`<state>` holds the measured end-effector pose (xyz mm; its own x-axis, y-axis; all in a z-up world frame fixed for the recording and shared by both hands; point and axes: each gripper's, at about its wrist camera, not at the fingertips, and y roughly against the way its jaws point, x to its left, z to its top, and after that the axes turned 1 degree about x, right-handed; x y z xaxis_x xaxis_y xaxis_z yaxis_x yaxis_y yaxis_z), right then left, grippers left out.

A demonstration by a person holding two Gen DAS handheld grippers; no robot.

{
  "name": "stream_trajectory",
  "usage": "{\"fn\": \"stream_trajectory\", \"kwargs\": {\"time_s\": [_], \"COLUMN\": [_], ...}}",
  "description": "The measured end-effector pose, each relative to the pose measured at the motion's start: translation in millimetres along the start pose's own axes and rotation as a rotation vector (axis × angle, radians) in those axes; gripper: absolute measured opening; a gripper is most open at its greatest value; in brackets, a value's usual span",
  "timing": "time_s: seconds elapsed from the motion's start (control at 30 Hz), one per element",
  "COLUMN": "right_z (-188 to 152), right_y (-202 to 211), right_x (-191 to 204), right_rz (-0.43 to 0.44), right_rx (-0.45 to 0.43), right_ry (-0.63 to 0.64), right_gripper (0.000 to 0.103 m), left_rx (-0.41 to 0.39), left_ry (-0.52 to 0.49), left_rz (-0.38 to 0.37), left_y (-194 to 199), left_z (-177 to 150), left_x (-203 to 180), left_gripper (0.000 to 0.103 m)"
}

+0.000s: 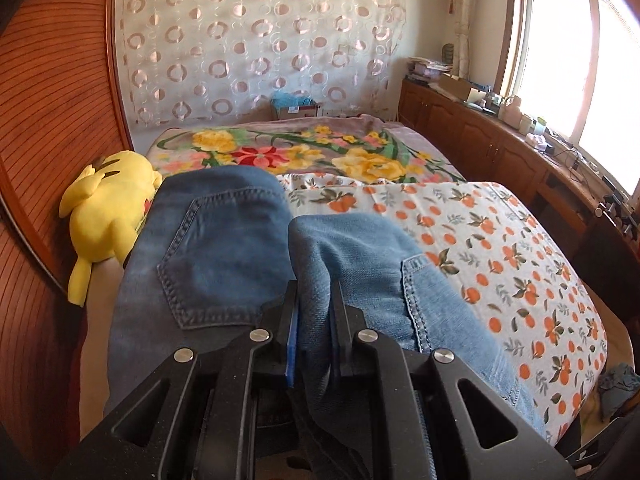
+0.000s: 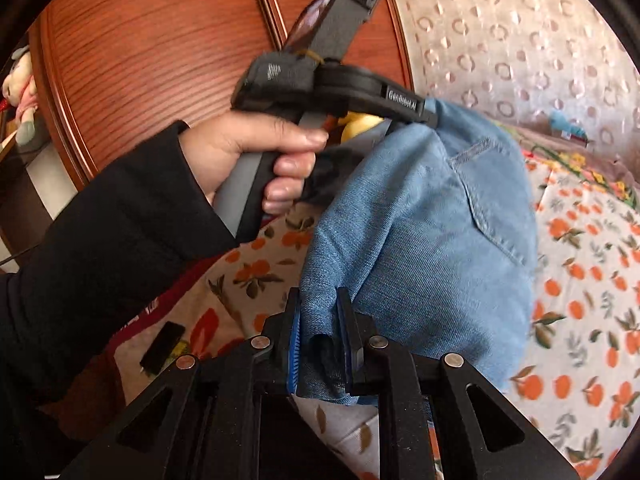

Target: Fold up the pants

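The pants are blue denim jeans [image 1: 224, 248], lifted and bunched above the bed, with a back pocket showing. My left gripper [image 1: 314, 292] is shut on a fold of the jeans. My right gripper [image 2: 319, 300] is shut on another fold of the jeans [image 2: 420, 240], which hang in a rounded bundle in front of it. In the right wrist view the left gripper's body [image 2: 332, 88] and the hand holding it sit at the upper left, its fingers hidden in the denim.
The bed has an orange-print sheet [image 1: 520, 264] and a floral blanket [image 1: 304, 152] behind. A yellow plush toy [image 1: 104, 212] lies at the left by the wooden wardrobe [image 1: 48, 120]. A cluttered wooden cabinet [image 1: 500, 140] runs under the window. A small black object [image 2: 162, 348] lies on the bed.
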<state>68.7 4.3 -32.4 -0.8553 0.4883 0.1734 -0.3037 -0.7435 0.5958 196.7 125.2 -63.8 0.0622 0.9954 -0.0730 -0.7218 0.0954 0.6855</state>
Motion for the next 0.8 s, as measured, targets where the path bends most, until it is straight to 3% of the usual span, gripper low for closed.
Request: {"fn": "stream_trajectory", "kwargs": {"time_s": [0.23, 0.4, 0.47, 0.67, 0.8], "right_z": [4, 4, 7, 7, 5], "right_y": [-9, 2, 16, 55, 70], "right_x": [-3, -4, -4, -10, -22], "right_rz": [0.001, 0.006, -0.004, -0.065, -0.119], "right_rx": [0.027, 0.006, -0.009, -0.099, -0.135], "right_ry": [-0.005, -0.005, -0.005, -0.010, -0.018], "right_gripper": [0.017, 0.025, 0.026, 0.031, 0.034], "left_rx": [-0.010, -0.082, -0.106, -0.123, -0.086], "left_ry": [0.031, 0.011, 0.008, -0.041, -0.059], "left_rz": [0.013, 0.017, 0.001, -0.030, -0.039], "left_y": [16, 47, 58, 75, 72], "left_z": [-7, -16, -19, -41, -62], "left_x": [8, 0, -3, -26, -33], "left_gripper": [0.018, 0.040, 0.044, 0.044, 0.044]}}
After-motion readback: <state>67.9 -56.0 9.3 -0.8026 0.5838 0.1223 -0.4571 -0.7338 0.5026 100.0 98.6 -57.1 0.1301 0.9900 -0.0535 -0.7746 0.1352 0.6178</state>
